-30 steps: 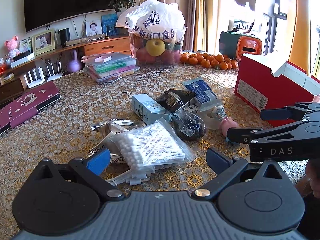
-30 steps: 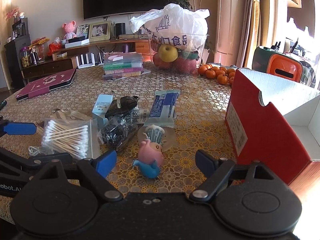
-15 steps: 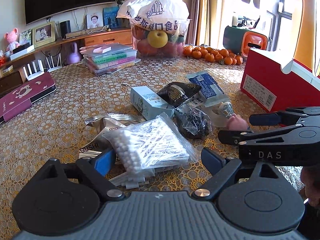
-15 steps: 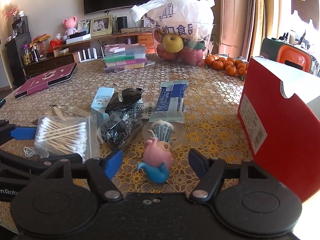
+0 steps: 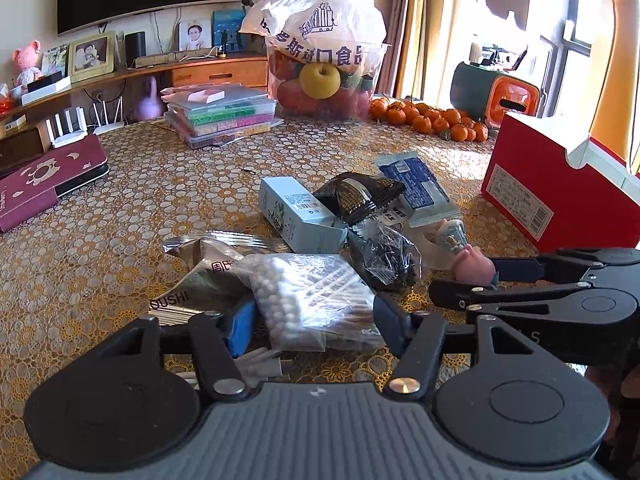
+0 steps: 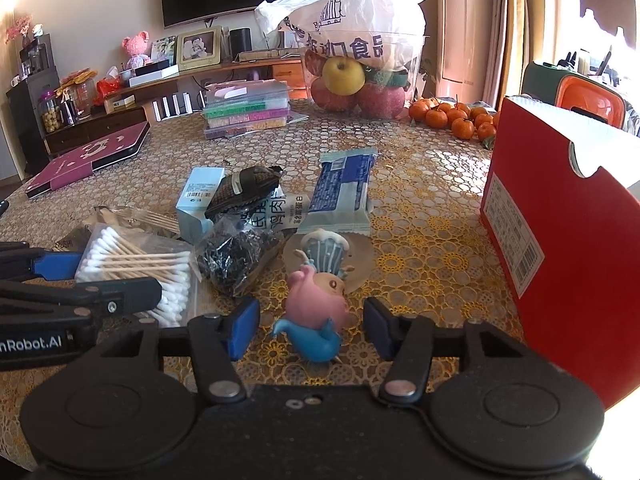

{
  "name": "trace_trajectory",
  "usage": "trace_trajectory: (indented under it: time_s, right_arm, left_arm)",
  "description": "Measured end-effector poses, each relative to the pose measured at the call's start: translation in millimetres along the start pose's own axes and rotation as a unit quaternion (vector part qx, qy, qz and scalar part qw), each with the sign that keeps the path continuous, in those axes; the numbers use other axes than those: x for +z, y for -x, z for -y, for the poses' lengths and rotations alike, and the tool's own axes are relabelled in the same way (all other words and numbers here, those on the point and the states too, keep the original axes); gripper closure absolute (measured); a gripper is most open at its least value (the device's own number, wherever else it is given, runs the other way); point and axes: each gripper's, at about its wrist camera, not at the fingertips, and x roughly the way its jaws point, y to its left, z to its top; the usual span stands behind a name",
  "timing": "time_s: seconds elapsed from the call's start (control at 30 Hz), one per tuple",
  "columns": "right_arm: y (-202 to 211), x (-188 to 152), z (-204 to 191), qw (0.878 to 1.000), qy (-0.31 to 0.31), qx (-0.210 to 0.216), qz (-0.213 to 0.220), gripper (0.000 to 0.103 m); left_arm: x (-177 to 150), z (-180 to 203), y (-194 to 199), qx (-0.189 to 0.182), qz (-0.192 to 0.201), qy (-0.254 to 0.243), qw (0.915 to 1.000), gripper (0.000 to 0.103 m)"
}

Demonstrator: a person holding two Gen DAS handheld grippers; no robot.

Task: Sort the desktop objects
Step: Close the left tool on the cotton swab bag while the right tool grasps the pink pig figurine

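A clear bag of cotton swabs [image 5: 312, 300] lies on the gold lace tablecloth, between the blue pads of my left gripper [image 5: 316, 328]. That gripper is open, its pads close to the bag's two sides. A pink pig toy in a blue dress [image 6: 316, 312] stands between the fingers of my right gripper [image 6: 310, 326], which is open with a small gap on each side. From the right wrist view, the left gripper [image 6: 116, 276] straddles the swab bag [image 6: 136, 260]. A red cardboard box [image 6: 560, 216] with a white inside stands open at the right.
A pile sits mid-table: a light blue carton [image 5: 296, 212], a black snack packet [image 5: 356, 192], a blue wrapper [image 5: 416, 188], a bag of black bits [image 5: 384, 256] and a foil pouch [image 5: 200, 264]. Farther back are a fruit bowl [image 5: 324, 80], oranges [image 5: 432, 120], stacked cases [image 5: 220, 114] and a maroon book [image 5: 44, 176].
Both grippers have moved forward and their fingers have narrowed. The left now straddles the swab bag and the right straddles the pig toy. Nothing on the table has shifted.
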Motion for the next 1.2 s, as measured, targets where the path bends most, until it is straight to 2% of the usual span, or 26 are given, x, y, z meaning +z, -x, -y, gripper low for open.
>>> trace_trajectory:
  time_s: [0.17,0.57,0.97,1.2]
  right_arm:
    - [3,1,0,1.000,-0.001,-0.003,0.006,0.053]
    - [9,4,-6,1.000,0.017,-0.012,0.012,0.068]
    - [20,4,-9,1.000,0.020,-0.017,0.017,0.069]
    - [32,1,-4,1.000,0.010,-0.015,0.019,0.070]
  left_arm:
    - [4,-4,1,-0.006,0.000,0.021,0.9998,0.059]
    - [6,-12,3,-0.019,0.001,0.056,0.9982,0.068]
    - [6,-10,10,-0.029,0.009,0.062,0.9976,0.075]
    - [4,-3,21,-0.031,0.016,0.046,0.9983,0.079]
